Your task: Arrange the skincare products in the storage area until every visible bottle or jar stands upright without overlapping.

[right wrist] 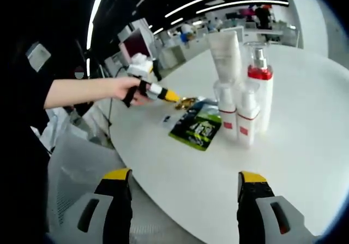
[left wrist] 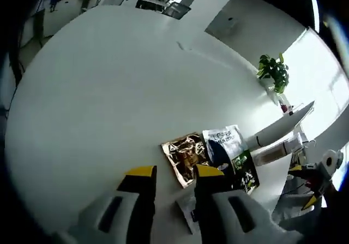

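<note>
The right claw point(right wrist: 184, 185) hangs wide open and empty over the near edge of the white counter point(right wrist: 305, 146). Just past it a green sachet point(right wrist: 197, 127) lies flat, with a gold sachet point(right wrist: 188, 102) beyond. The left claw point(right wrist: 170, 96), held out in a person's hand point(right wrist: 128, 91), hovers at that gold sachet; in the left gripper view its jaws stand parted with nothing between them point(left wrist: 175, 174). Right of the sachets the bottles are clustered upright: two small white bottles point(right wrist: 235, 113) in front, a red pump bottle point(right wrist: 260, 89) and a tall white tube point(right wrist: 225, 50) behind, touching or nearly so. The step in hand looks like dealing with the flat sachets. Next, the left claw needs to settle low and pinch a thin edge.
</note>
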Demonstrator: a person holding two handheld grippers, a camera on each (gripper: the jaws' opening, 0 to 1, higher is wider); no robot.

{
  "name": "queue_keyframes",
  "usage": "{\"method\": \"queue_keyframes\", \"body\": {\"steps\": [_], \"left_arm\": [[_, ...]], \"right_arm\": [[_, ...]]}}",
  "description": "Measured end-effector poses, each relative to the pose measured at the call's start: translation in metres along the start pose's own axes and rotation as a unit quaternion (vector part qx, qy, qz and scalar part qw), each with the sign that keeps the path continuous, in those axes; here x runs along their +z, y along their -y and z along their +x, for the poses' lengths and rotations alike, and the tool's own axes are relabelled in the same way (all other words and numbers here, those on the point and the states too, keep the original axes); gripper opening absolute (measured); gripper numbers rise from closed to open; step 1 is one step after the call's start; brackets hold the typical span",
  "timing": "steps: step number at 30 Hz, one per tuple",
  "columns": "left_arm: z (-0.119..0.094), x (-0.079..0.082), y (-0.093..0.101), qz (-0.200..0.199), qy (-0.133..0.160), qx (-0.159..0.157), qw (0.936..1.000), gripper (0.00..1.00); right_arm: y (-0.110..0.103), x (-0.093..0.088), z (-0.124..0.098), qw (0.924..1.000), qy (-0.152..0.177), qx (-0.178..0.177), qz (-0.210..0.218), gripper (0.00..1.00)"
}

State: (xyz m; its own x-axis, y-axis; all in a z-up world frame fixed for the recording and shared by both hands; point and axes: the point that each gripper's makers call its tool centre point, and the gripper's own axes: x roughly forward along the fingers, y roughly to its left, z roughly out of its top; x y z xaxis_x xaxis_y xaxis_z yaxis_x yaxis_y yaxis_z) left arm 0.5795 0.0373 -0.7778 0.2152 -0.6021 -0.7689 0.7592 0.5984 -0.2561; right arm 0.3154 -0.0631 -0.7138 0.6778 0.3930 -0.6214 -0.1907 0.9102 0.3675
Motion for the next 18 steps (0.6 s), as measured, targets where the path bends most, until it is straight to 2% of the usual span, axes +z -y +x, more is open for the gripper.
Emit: {"method": "queue_keyframes", "body": {"steps": [2,3,5,10,12,18], "left_arm": [[0.001,0.004,0.006,0.081,0.003,0.0,0.9967,0.29],[0.002,0.009,0.009,0.142,0.011,0.006,0.9898,0.3],[0.002,0.013,0.015,0.206,0.018,0.007,0.9784,0.3],[0.005,0.024,0.019,0.214,0.033,0.0,0.9762,0.28],[0.009,0.024,0.02,0.23,0.029,0.001,0.9726,0.3],[0.019,0.012,0.021,0.245,-0.002,-0.001,0.9696,0.29]], "right_arm": [[0.0,0.0,0.0,1.0,-0.001,-0.001,0.0,0.82],[0.0,0.0,0.0,1.0,-0.001,-0.001,0.0,0.82],[0.001,0.0,0.0,1.0,0.0,-0.002,0.002,0.82],[0.002,-0.001,0.001,1.0,-0.001,-0.002,0.003,0.82],[0.002,-0.001,0.001,1.0,-0.002,-0.002,0.004,0.82],[0.004,-0.001,0.0,1.0,0.0,-0.005,0.008,0.82]]}}
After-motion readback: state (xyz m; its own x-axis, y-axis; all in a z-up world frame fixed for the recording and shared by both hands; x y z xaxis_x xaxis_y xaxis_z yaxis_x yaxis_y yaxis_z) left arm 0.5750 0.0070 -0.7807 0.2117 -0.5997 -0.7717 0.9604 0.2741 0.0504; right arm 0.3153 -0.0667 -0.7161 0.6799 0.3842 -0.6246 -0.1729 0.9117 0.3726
